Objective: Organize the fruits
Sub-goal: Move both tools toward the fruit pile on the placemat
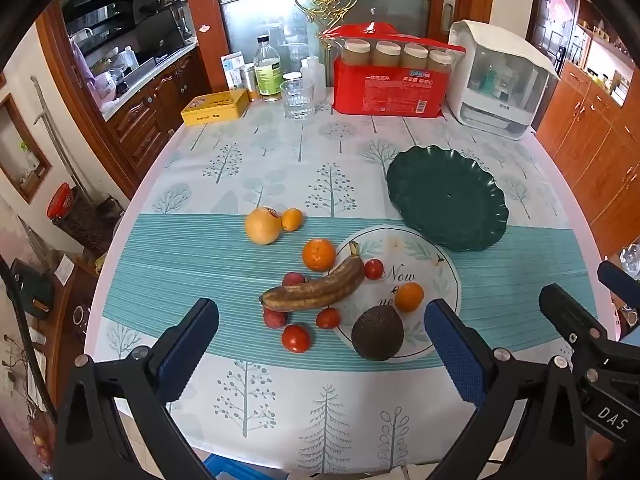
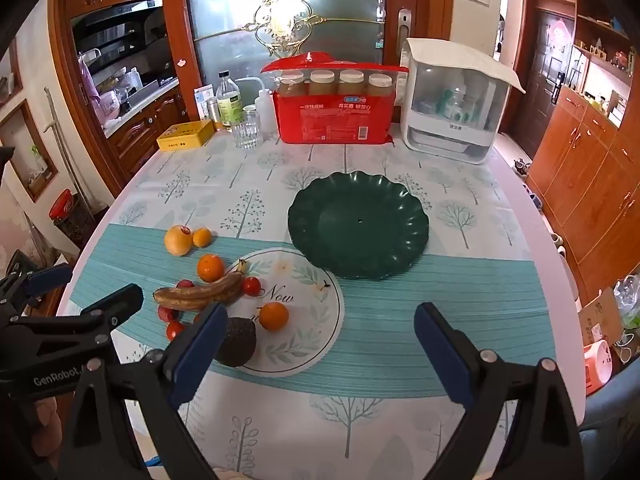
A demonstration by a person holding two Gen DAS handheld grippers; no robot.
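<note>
Both grippers, left (image 1: 320, 334) and right (image 2: 320, 338), hung wide open above the table (image 1: 240, 168), holding nothing. Fruit sat loose near its front: banana (image 1: 316, 290), avocado (image 1: 378, 334), oranges, tomatoes. Green plate (image 1: 446, 198) lay bare just beyond.

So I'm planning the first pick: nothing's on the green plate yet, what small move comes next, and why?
Probably lower the open left gripper onto the avocado: it lies nearest, between the fingers, clear of the banana, and the green plate is bare.
</note>
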